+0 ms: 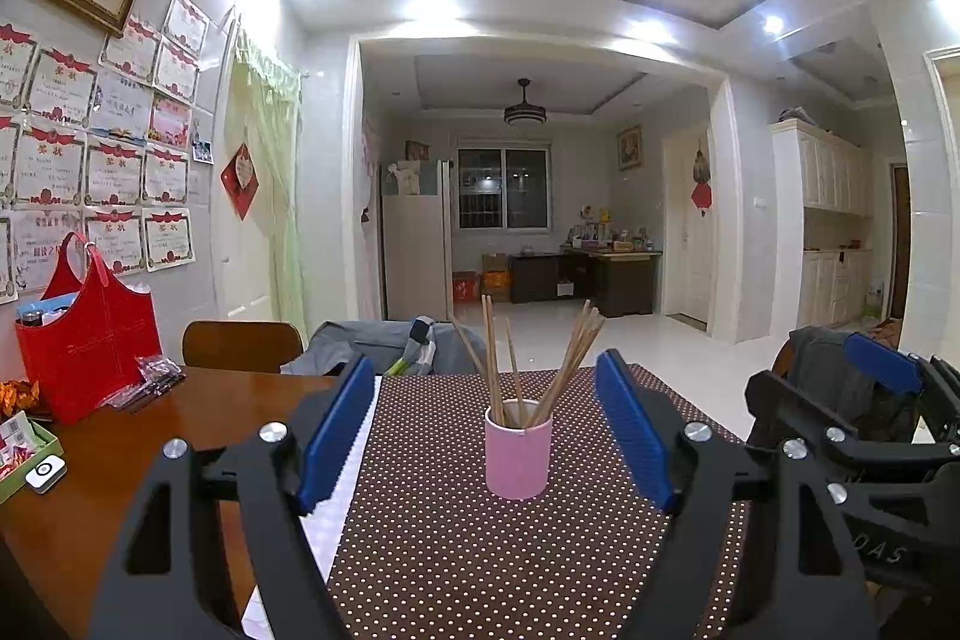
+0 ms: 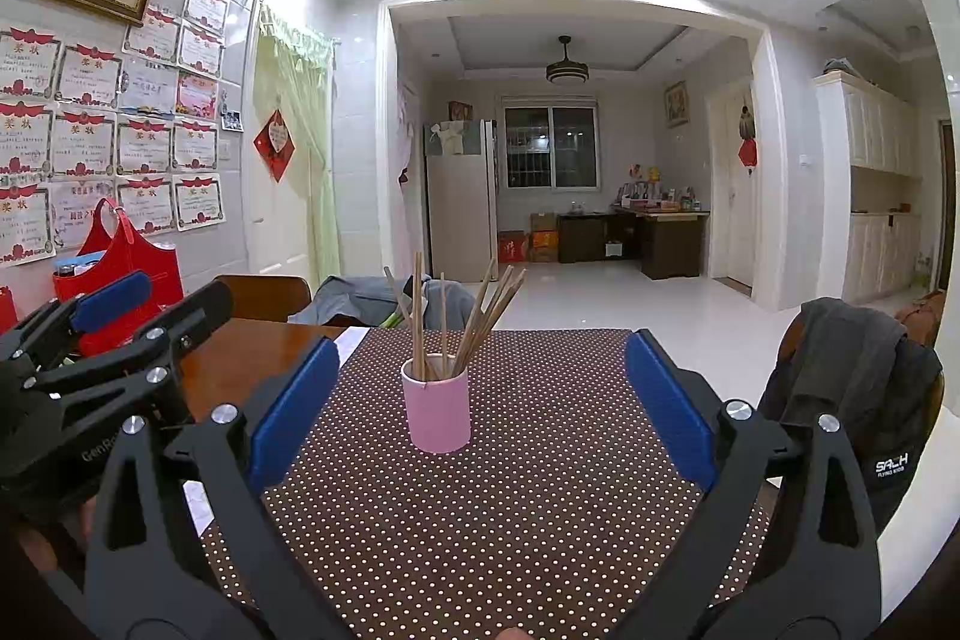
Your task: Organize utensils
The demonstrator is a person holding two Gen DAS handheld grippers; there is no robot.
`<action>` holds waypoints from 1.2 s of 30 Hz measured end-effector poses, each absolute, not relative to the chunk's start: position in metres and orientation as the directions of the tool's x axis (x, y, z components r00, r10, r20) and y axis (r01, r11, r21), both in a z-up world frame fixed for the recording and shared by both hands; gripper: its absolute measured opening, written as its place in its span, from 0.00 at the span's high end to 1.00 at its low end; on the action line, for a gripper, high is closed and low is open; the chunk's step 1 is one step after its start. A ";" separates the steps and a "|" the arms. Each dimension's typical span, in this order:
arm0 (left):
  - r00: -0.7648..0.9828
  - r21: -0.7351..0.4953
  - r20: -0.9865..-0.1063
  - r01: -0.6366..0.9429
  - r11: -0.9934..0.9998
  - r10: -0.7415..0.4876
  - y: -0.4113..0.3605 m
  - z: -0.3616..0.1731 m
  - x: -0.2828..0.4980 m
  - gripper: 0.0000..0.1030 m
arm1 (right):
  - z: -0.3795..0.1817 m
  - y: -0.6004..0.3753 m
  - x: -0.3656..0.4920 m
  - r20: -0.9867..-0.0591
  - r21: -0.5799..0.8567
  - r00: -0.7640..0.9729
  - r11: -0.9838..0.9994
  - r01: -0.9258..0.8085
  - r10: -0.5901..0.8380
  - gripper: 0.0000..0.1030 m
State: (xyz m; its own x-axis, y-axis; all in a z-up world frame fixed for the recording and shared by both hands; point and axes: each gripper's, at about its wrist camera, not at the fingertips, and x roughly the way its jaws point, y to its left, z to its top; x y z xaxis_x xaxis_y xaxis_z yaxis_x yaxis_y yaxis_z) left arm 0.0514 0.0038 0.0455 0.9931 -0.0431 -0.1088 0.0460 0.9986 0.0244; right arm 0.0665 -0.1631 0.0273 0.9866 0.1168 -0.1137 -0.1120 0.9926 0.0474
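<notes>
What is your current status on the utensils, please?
Left gripper and right gripper open, empty, short of the pink cup. Chopsticks standing in cup on dotted cloth. Nothing in the way.

Bare dotted cloth around pink cup (chopsticks splayed above)

You have the cup at 12 o'clock on the mat, with the chopsticks standing in it and fanning out at the top. The mat lies on the table. At 10 o'clock a bag stands on the table near the wall. Behind the table at 11 o'clock is a chair. At 2 o'clock another chair stands beside the table, a jacket draped over it.
</notes>
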 end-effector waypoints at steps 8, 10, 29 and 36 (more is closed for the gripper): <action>0.993 0.023 -0.111 0.047 0.999 -0.044 0.005 0.045 0.051 0.27 | 0.027 -0.163 0.065 -0.117 0.051 0.986 0.992 -0.113 0.118 0.08; 0.993 0.022 -0.111 0.049 0.999 -0.046 0.005 0.045 0.051 0.27 | 0.027 -0.163 0.066 -0.115 0.050 0.986 0.993 -0.112 0.117 0.08; 0.992 0.027 -0.118 0.051 0.998 -0.047 0.009 0.046 0.052 0.27 | 0.026 -0.161 0.066 -0.119 0.052 0.986 0.993 -0.110 0.115 0.08; 0.992 0.028 -0.117 0.051 0.998 -0.047 0.009 0.045 0.052 0.27 | 0.027 -0.160 0.066 -0.121 0.055 0.986 0.992 -0.110 0.116 0.08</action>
